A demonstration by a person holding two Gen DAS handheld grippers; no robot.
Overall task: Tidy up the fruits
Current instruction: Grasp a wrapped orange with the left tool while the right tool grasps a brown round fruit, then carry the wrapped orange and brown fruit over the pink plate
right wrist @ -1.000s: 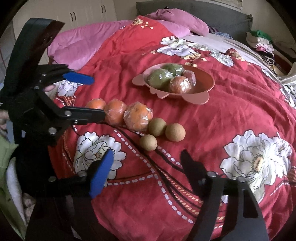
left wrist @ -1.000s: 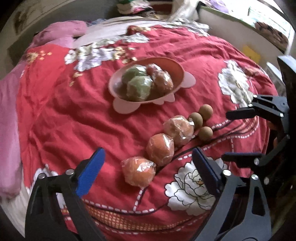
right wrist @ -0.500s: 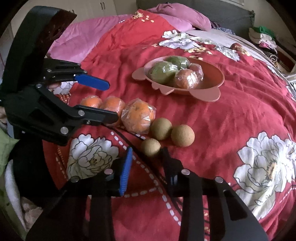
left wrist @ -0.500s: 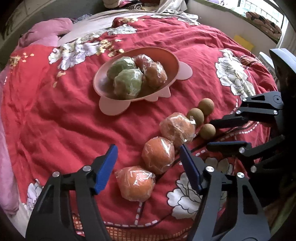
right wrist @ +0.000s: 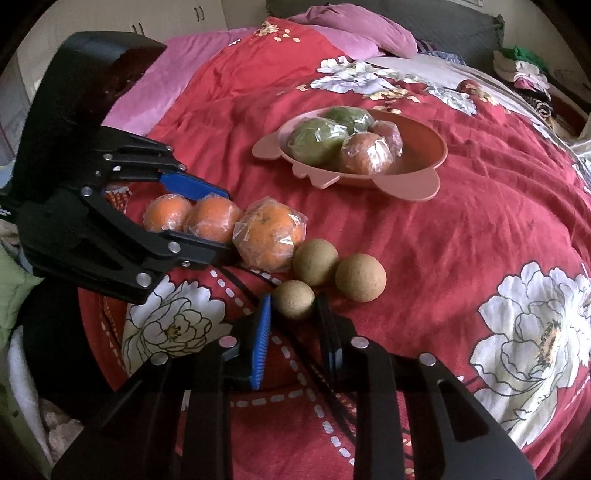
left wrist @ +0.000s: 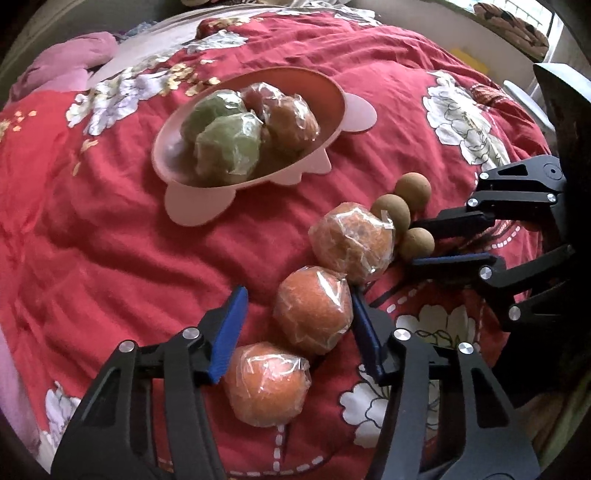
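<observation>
Only the right wrist view showed wardrobe doors (right wrist: 166, 22). The right gripper (right wrist: 293, 306) pinched a small brown fruit (right wrist: 293, 298); the left gripper (left wrist: 295, 314) was closing around a wrapped orange (left wrist: 312, 310).

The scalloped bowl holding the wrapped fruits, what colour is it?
Pink, a dusty salmon shade. The scalloped bowl shows best in the right wrist view.

Left gripper (left wrist: 295, 321) at lower centre of its own view, angled down, jaws closing around a wrapped orange (left wrist: 312, 312). Right gripper (right wrist: 293, 314) at lower centre of its view, clamped on a small brown ball (right wrist: 293, 298).
</observation>
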